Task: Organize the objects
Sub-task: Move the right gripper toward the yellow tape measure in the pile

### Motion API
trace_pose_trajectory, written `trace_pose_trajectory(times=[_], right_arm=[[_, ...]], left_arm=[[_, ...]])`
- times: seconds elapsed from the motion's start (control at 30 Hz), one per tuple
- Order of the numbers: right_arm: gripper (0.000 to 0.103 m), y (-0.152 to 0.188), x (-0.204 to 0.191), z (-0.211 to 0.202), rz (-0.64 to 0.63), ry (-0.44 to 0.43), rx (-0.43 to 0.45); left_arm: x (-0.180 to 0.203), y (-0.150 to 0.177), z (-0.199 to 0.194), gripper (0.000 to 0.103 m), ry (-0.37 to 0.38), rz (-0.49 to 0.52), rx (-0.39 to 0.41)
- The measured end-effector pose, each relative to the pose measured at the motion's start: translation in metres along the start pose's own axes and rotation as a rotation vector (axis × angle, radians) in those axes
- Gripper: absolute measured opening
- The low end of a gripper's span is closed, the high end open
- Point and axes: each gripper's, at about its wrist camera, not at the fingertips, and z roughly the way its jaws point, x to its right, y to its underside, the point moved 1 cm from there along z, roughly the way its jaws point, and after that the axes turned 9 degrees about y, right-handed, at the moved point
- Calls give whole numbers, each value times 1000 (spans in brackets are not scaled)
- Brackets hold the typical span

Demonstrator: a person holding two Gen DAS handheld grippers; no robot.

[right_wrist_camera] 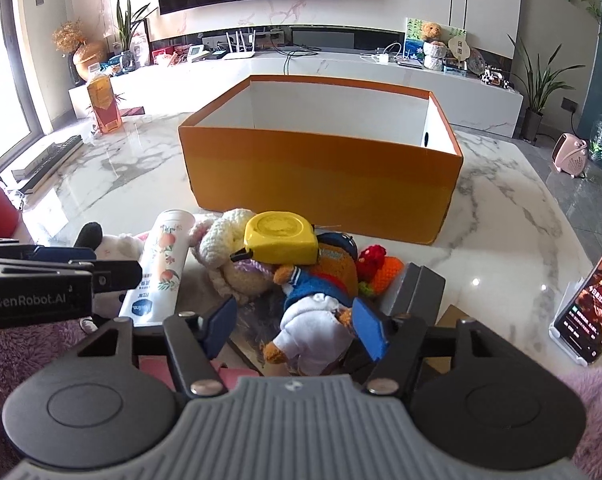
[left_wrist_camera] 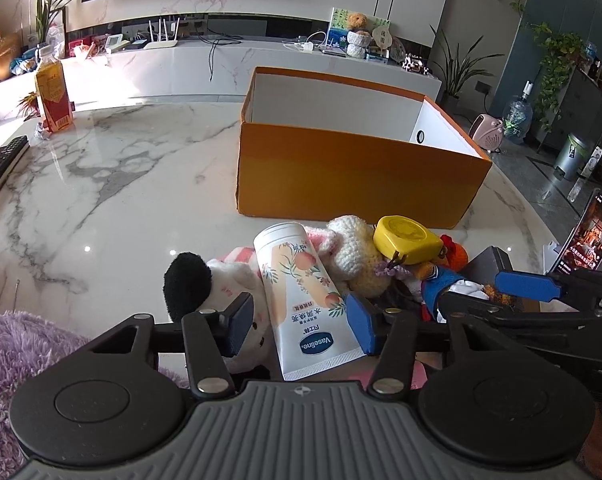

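Toy pile (right_wrist_camera: 285,268) blocks near edge; orange box (right_wrist_camera: 321,176) behind, open-topped.

both wrist views: close, angled down | shared: toy pile (left_wrist_camera: 365,264), orange box (right_wrist_camera: 321,168)

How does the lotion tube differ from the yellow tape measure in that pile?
The lotion tube is long, white and printed with peaches; the tape measure is squat, rounded and plain yellow. The tube lies lengthwise against the panda toy, at the left of the pile, while the tape measure perches on top of the knitted toys. Both sit in front of the orange box, outside it.
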Motion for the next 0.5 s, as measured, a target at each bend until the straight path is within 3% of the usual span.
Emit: trace_pose_trajectory(times=[0.3, 0.5], right_arm=[[66, -28, 1, 24, 22, -42, 5], [65, -42, 2, 41, 37, -73, 2]], left_arm=[[-2, -19, 23, 67, -7, -9, -51], [7, -14, 14, 72, 37, 104, -73]])
